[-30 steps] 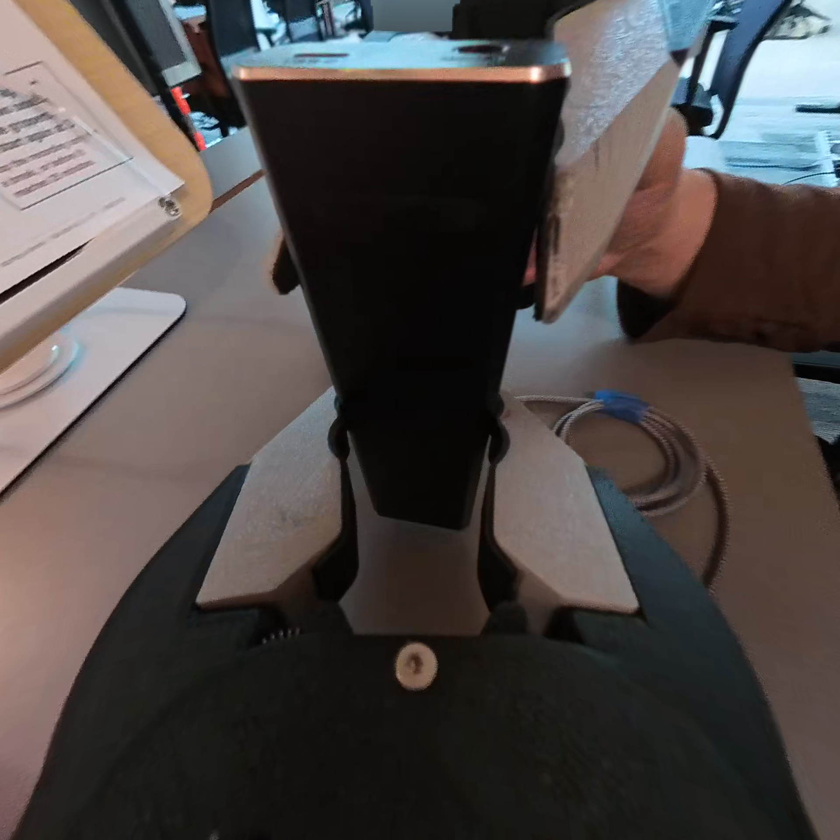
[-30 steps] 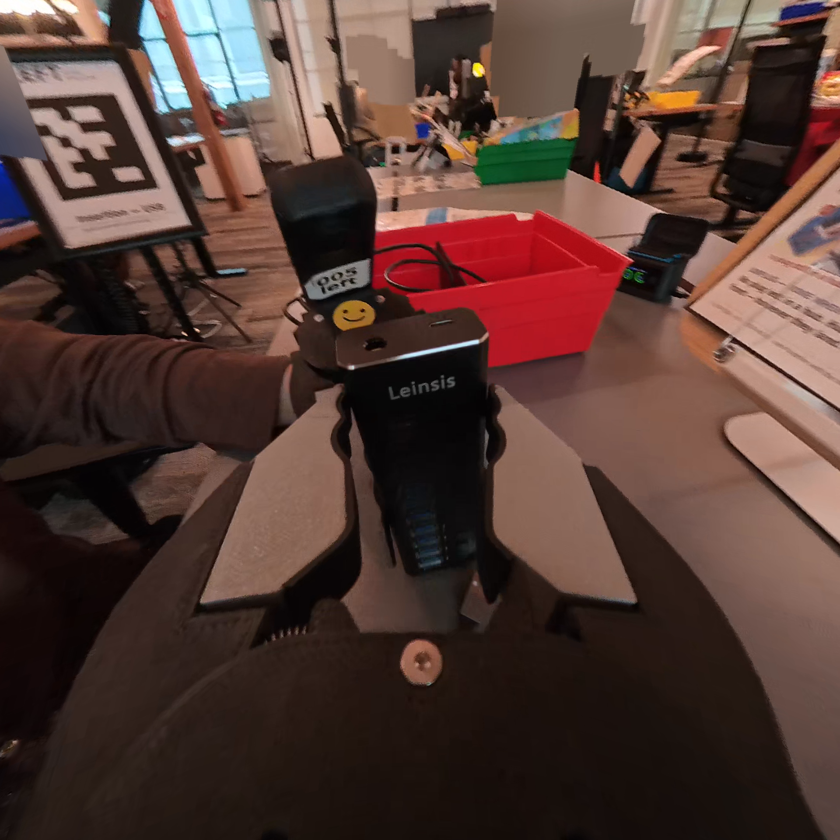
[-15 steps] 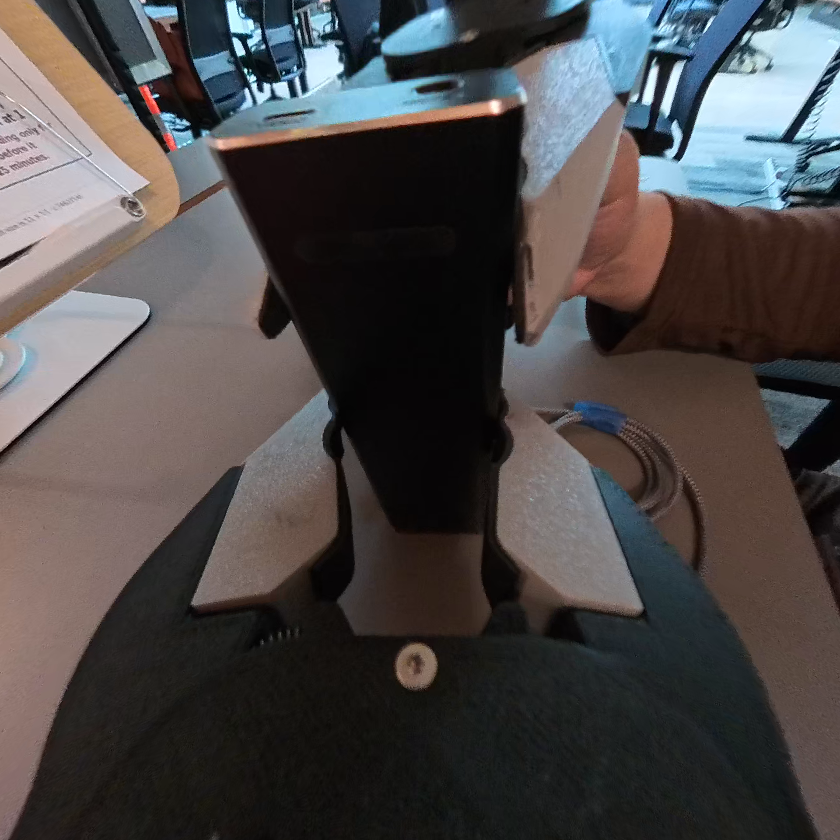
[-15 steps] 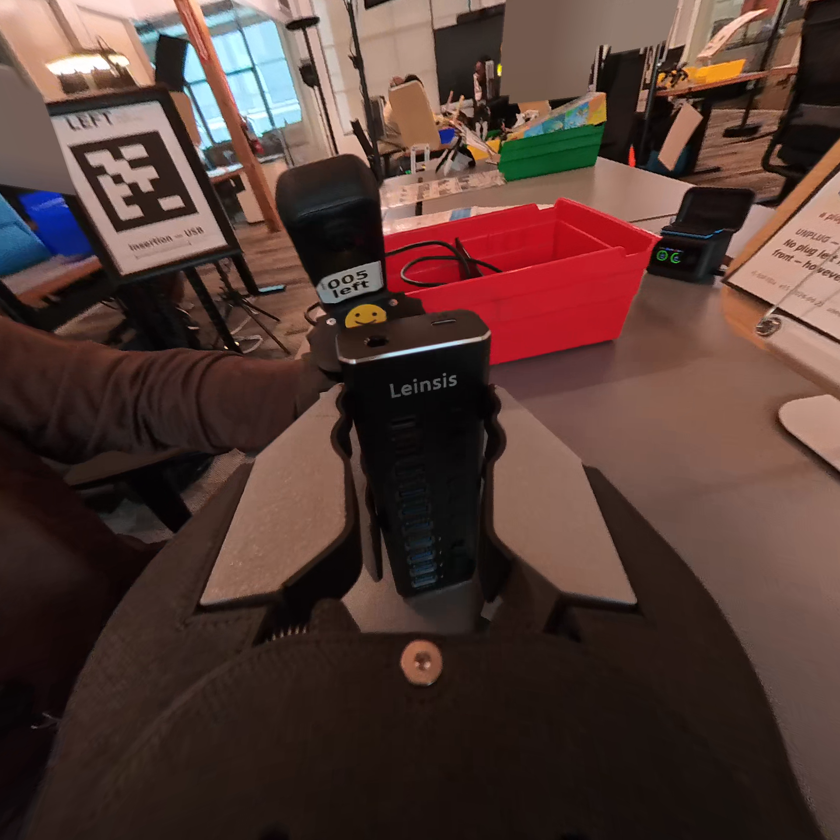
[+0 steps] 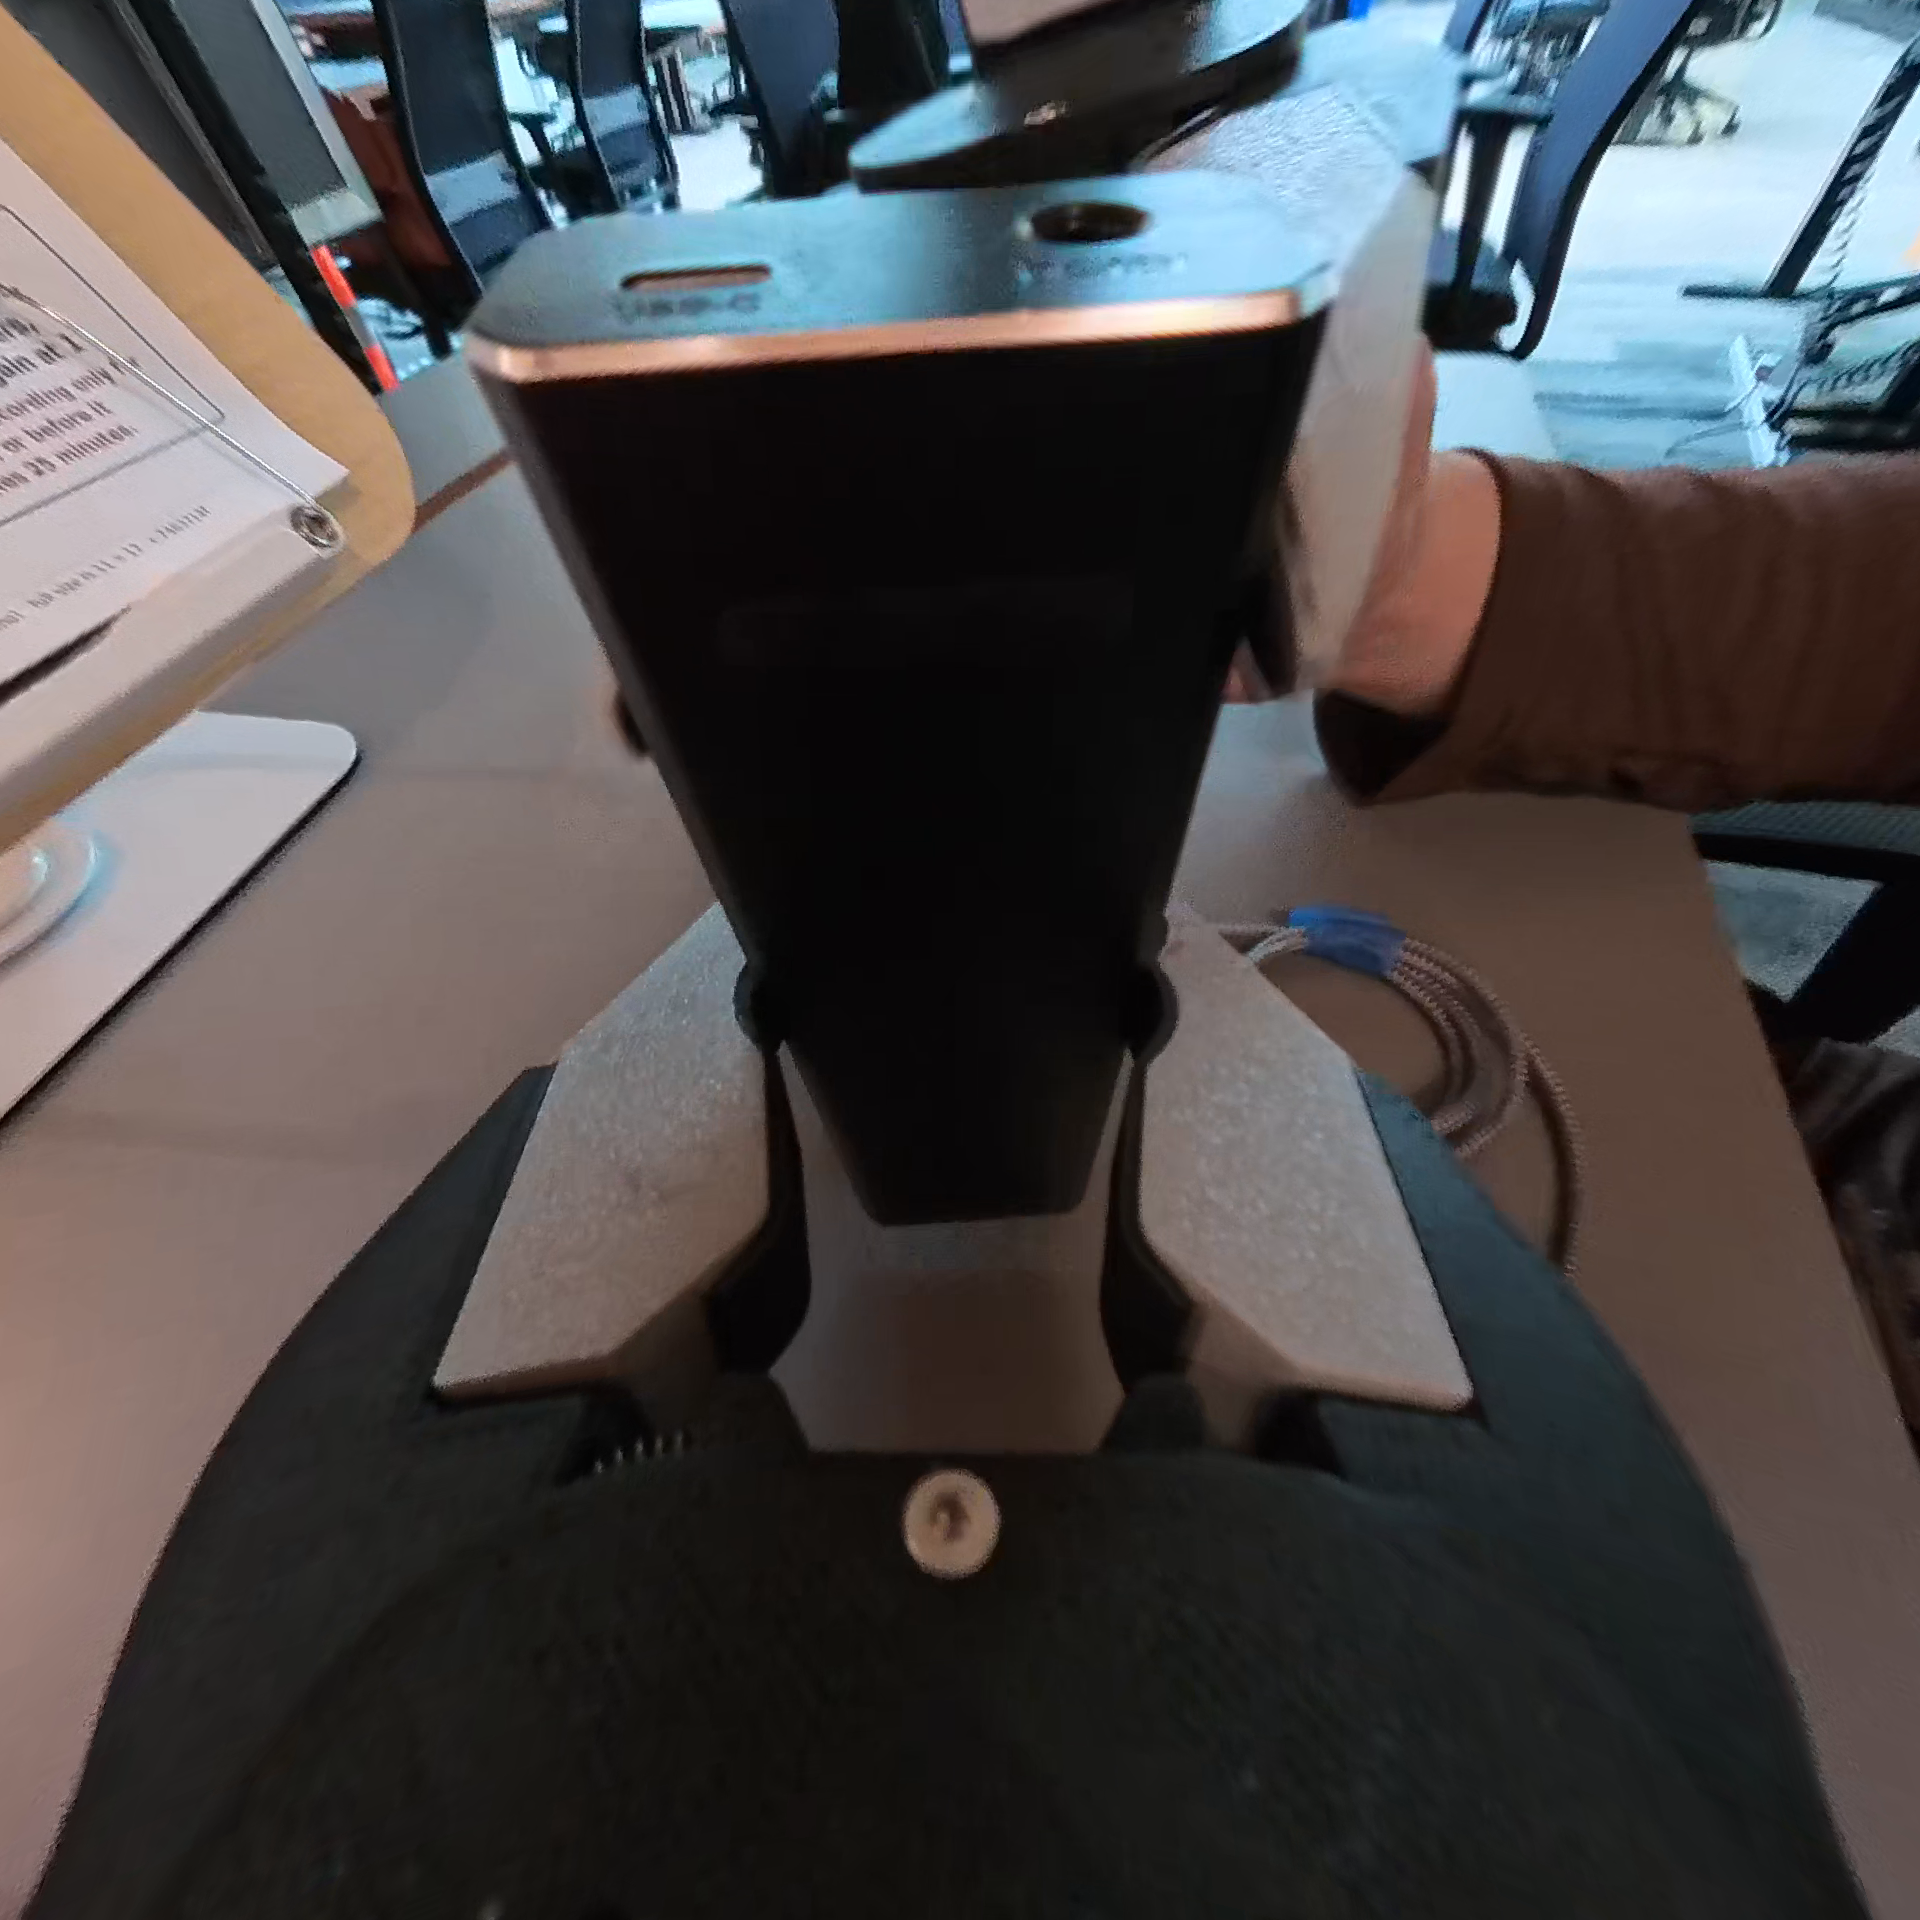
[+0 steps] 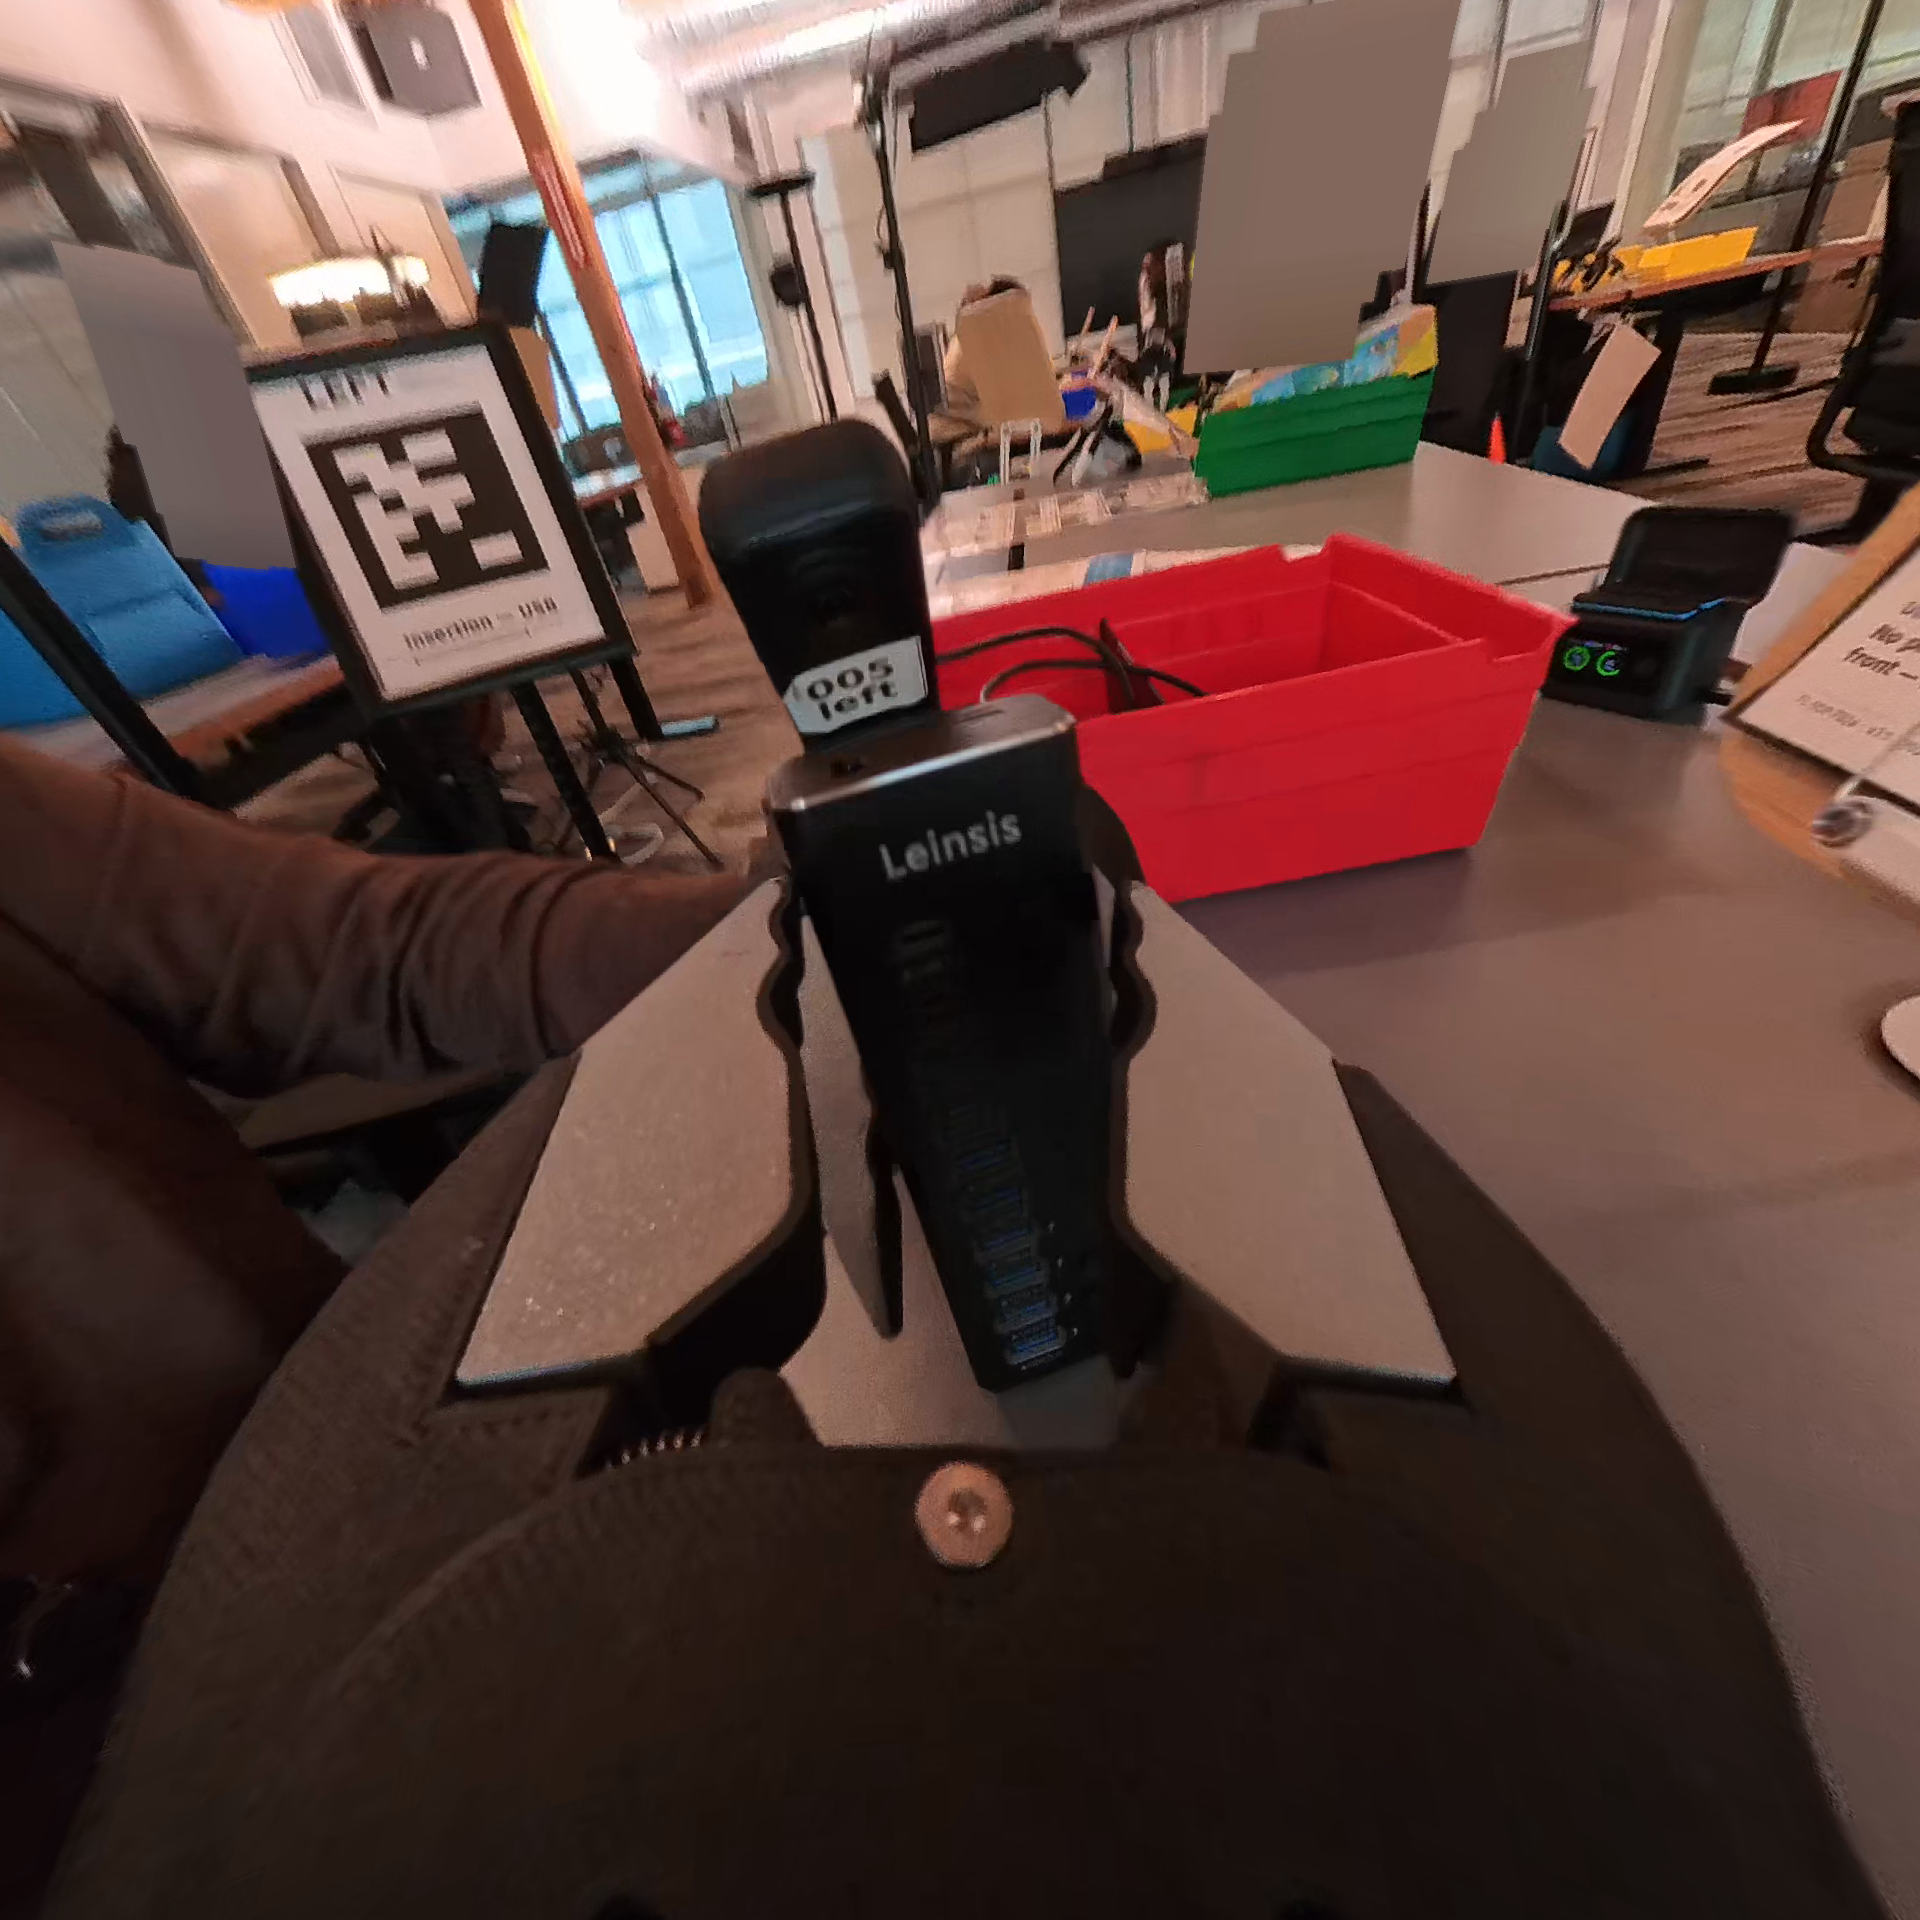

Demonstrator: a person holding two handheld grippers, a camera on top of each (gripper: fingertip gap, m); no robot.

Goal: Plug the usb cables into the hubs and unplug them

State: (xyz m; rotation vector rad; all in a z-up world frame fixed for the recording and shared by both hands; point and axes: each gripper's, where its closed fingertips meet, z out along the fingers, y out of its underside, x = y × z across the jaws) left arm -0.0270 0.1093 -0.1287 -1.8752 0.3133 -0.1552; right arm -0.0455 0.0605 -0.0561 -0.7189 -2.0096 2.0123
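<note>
Pinching one black hub (image 5: 914, 665) from opposite ends, left tool (image 5: 951, 1018) and right tool (image 6: 951, 935), raised above table (image 5: 416, 935).

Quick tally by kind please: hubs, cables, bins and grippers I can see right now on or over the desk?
Black rectangular USB hub: 1, gripped from both sides
Braided grey coiled cable with blue tie: 1
Thin black cable in the bin: 1
Red plastic bin: 1
Grippers: 2, left gripper, right gripper
Total: 6
</note>
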